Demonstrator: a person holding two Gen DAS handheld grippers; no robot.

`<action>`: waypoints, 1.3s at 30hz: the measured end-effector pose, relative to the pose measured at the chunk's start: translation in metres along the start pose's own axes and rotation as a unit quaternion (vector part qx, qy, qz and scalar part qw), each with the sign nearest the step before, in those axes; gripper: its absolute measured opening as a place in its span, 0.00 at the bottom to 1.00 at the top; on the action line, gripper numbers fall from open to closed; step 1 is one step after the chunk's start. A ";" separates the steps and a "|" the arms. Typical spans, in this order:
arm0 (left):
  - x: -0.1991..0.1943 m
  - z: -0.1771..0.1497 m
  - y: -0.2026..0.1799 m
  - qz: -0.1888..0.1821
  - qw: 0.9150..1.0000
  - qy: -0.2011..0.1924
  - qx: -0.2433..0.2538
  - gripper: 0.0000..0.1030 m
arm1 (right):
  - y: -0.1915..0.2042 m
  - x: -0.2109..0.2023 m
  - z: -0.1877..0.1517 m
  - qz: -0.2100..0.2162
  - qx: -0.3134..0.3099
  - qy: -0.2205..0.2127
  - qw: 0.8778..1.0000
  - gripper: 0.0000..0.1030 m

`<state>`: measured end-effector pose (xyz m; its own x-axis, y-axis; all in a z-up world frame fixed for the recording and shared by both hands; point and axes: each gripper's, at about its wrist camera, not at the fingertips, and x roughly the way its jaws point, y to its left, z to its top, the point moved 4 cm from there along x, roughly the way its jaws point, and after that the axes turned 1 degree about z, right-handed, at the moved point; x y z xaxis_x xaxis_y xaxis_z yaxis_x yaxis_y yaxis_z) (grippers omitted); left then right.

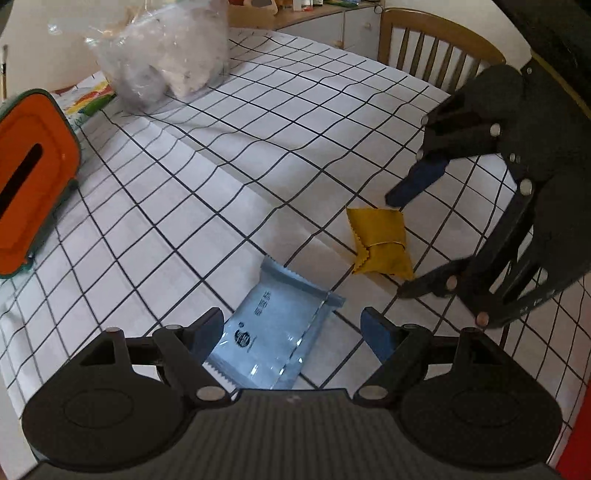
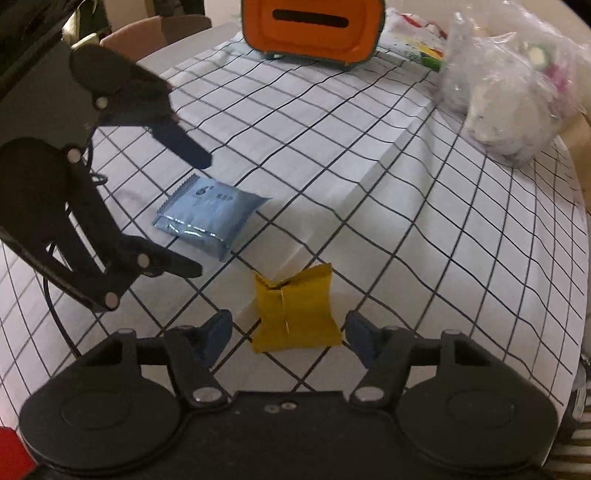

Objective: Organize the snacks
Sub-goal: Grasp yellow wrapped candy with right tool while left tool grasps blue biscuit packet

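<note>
Checkered tablecloth [image 1: 258,147] everywhere, kitchen-ish room with a wooden chair [image 1: 436,44] at the far edge. Nearest thing first: left gripper [image 1: 291,332] spread wide, holding nothing, blue snack packet [image 1: 273,328] flat right between the fingers, long axis running away and slightly right. Same story for right gripper [image 2: 288,336]: wide apart, empty, straddling the yellow snack packet [image 2: 295,314]. Each packet nearest its own tool. Further back, orange box [image 2: 314,29] and clear plastic bag [image 2: 509,88], well apart from both.

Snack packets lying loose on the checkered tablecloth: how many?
2. The blue packet lies between the open left gripper fingers; the yellow packet lies between the open right gripper fingers. The clear bag may hide more.
</note>
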<state>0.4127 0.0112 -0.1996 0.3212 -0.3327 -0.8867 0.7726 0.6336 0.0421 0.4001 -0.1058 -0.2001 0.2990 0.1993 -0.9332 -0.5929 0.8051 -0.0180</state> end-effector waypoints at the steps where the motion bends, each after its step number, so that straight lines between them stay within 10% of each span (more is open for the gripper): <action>1: 0.002 0.000 0.001 -0.002 1.000 0.002 -0.002 0.79 | 0.000 0.002 0.000 0.002 -0.002 0.002 1.000 0.62; 13: 0.018 0.001 0.013 -0.019 0.999 0.004 -0.042 0.78 | -0.004 0.015 0.002 0.000 0.022 -0.013 1.000 0.55; 22: 0.015 -0.001 0.012 0.004 0.998 -0.002 -0.066 0.48 | 0.000 0.014 0.001 -0.001 0.037 -0.023 0.999 0.43; 39: -0.033 -0.017 -0.005 0.028 0.987 -0.017 -0.158 0.47 | 0.015 -0.028 -0.007 -0.019 0.085 -0.044 0.995 0.39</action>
<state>0.3890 0.0304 -0.1784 0.3810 -0.3100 -0.8711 0.5450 0.8363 -0.0592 0.3777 -0.1031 -0.1764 0.3875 0.2084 -0.8980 -0.4464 0.8947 0.0150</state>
